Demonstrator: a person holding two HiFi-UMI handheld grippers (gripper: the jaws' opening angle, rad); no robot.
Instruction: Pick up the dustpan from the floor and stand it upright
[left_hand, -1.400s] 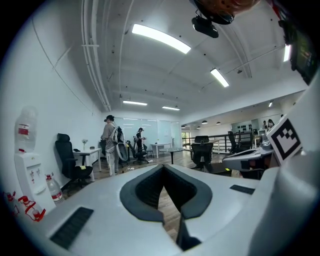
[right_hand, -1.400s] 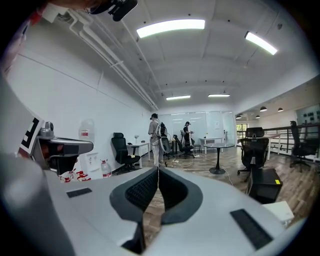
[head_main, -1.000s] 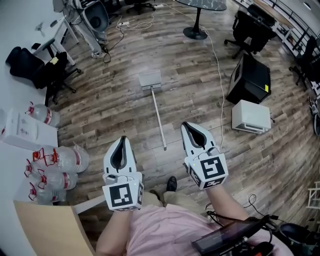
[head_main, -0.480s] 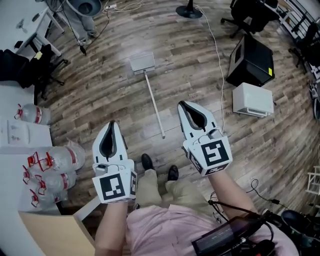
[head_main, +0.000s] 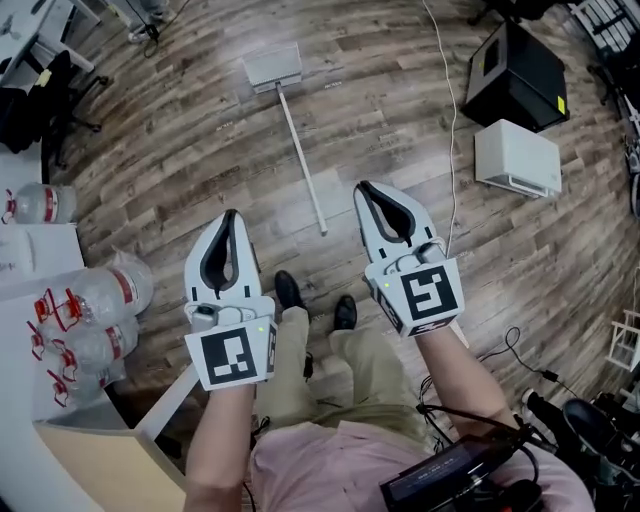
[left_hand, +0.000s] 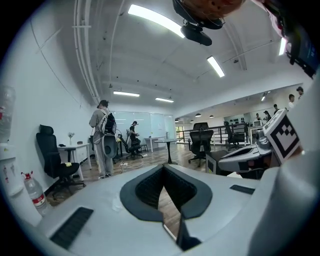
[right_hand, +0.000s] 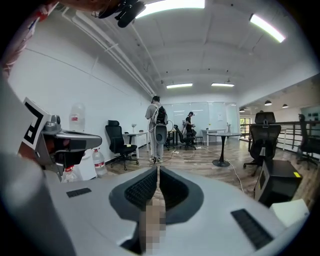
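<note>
Two tools held over the wooden floor, left hand-held gripper clenched and empty, right hand-held gripper clenched and empty, dustpan lying flat ahead, untouched.

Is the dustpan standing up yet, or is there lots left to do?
Nothing looks done yet. The dustpan lies flat on the wooden floor, its long handle pointing toward the person's shoes. The left gripper and right gripper are both shut, empty and apart from it. Left: reach down, grip the handle, lift it and stand it upright.
</note>
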